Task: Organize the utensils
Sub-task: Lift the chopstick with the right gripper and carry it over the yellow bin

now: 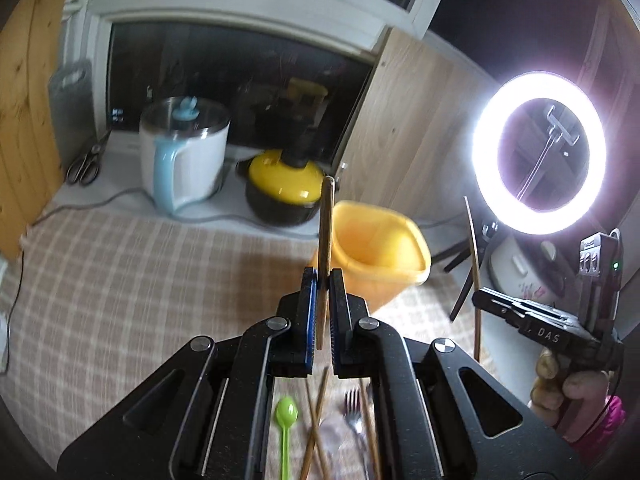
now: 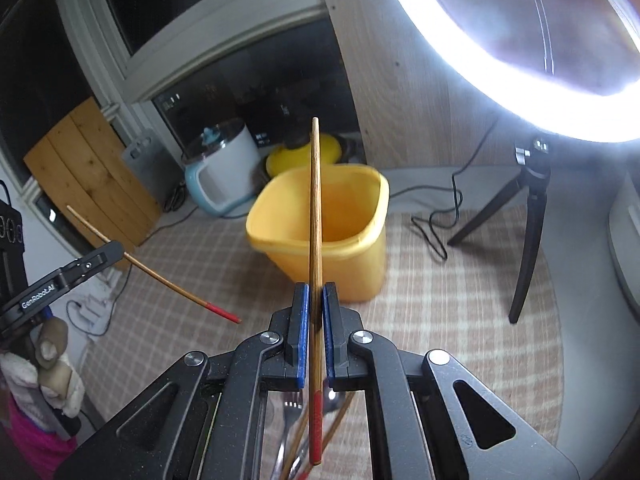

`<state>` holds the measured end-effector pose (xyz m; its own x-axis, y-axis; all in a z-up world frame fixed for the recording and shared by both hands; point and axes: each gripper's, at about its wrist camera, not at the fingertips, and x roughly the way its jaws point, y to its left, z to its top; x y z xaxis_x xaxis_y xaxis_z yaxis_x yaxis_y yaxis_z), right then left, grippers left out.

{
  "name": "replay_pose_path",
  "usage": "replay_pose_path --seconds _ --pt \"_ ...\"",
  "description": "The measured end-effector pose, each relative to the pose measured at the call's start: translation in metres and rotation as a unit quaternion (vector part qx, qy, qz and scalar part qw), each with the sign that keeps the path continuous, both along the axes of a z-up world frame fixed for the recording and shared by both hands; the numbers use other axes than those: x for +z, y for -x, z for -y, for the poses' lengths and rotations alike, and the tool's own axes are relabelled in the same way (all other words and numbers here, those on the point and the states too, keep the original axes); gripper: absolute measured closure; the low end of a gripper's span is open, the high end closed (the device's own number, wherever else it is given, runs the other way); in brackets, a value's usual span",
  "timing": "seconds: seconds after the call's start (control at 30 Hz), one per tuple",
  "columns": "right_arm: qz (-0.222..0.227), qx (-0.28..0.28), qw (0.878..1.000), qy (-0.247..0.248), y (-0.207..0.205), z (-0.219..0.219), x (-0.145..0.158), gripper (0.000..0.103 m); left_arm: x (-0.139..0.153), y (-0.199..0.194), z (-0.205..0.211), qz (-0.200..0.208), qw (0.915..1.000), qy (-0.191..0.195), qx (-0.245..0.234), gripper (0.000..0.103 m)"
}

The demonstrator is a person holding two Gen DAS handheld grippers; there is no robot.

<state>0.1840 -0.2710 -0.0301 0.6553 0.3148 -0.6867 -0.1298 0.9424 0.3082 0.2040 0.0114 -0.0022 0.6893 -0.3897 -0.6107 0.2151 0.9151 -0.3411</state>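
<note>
Chopsticks: one clamped in the left gripper (image 1: 324, 280), one in the right gripper (image 2: 316, 300). Yellow bin (image 2: 320, 216) appears unfilled (interior partly hidden). Green spoon (image 1: 286, 412), fork (image 1: 354, 408), loose chopsticks (image 1: 316, 420) left unsorted.

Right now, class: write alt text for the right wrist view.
The right gripper clamps a chopstick upright before a yellow tub on a checked cloth. At left, the left gripper holds another chopstick.

A lit ring light (image 1: 538, 152) stands near a dark window (image 1: 240, 92) and wood-panelled wall (image 1: 404, 128).
</note>
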Motion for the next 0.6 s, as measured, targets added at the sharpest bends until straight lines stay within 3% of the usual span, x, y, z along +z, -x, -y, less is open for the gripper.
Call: replay_pose_path --seconds 0.6 --pt "0.07 -0.001 0.997 0.043 -0.069 -0.016 0.042 0.098 0.058 -0.054 0.032 0.072 0.9972 0.01 -0.017 0.1"
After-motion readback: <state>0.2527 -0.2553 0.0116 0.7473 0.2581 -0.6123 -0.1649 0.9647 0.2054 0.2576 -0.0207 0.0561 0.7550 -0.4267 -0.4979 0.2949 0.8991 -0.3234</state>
